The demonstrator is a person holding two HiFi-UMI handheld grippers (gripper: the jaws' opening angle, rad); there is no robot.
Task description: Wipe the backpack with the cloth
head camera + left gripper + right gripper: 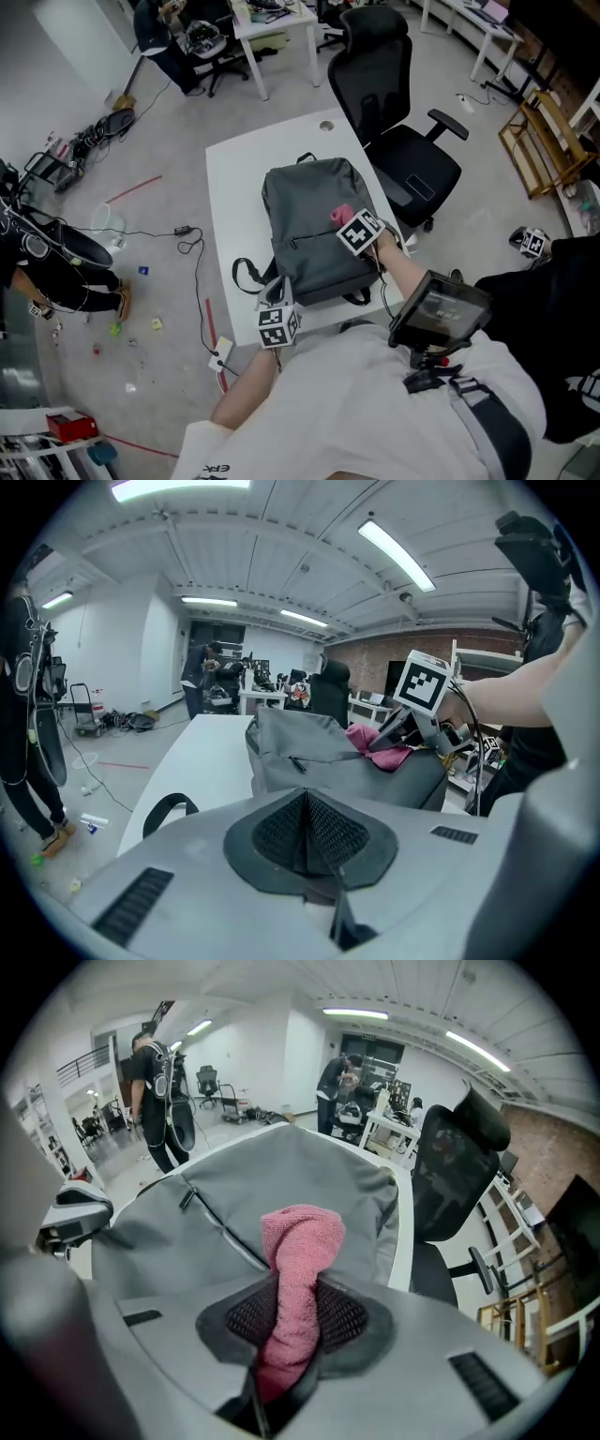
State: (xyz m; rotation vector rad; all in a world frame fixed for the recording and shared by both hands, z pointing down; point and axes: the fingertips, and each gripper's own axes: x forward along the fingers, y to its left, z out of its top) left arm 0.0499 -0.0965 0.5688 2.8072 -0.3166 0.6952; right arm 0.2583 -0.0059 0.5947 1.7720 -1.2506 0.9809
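A grey backpack (pixel 309 230) lies flat on the white table (pixel 234 178). My right gripper (pixel 347 221) is over the bag's right side, shut on a pink cloth (pixel 341 215) that rests on the fabric. In the right gripper view the rolled cloth (pixel 300 1241) sticks out between the jaws of the right gripper (pixel 292 1302) over the backpack (pixel 244 1194). My left gripper (pixel 278 287) sits at the bag's near left corner. Its view shows the left gripper (pixel 307 808) shut on nothing, looking along the backpack (pixel 309 757) toward the cloth (pixel 373 745).
A black office chair (pixel 398 122) stands against the table's far right side. A black strap (pixel 246 274) loops off the bag's near left. Cables and small litter lie on the floor (pixel 159 253) at the left. People stand at desks farther back.
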